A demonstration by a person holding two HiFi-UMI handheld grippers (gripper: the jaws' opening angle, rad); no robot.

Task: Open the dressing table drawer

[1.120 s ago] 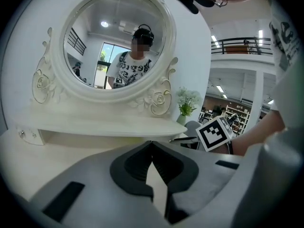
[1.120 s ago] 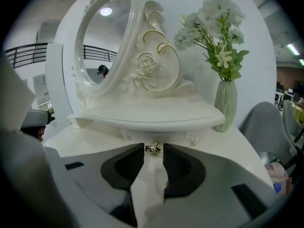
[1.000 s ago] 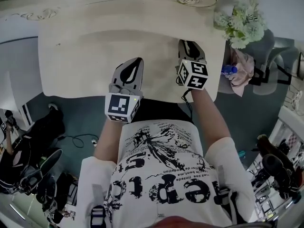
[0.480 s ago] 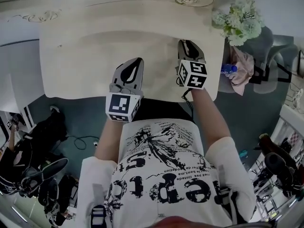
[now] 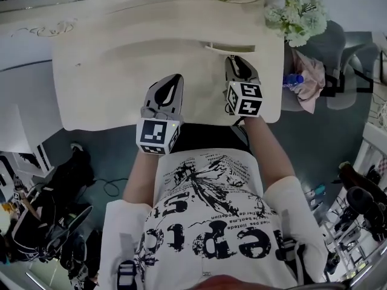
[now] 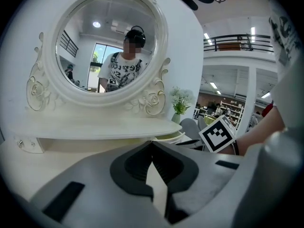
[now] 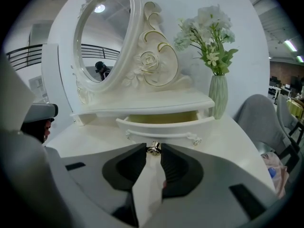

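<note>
The cream dressing table has a small drawer under its mirror shelf. The drawer stands partly pulled out, and its yellowish inside shows. My right gripper is shut on the drawer's metal knob, which sits between the jaw tips. In the head view the drawer front shows just beyond the right gripper. My left gripper hovers over the tabletop to the left, shut with nothing in it. In the left gripper view its jaw tips meet.
An oval mirror with carved roses stands at the back of the table. A green vase of white flowers stands on the right end, beside the drawer. A grey chair with pink cloth and a blue bottle is off the table's right edge.
The drawer has slid out from under the shelf; its front now shows in the head view. The right gripper has drawn back toward the person with the knob. The left gripper has kept still.
</note>
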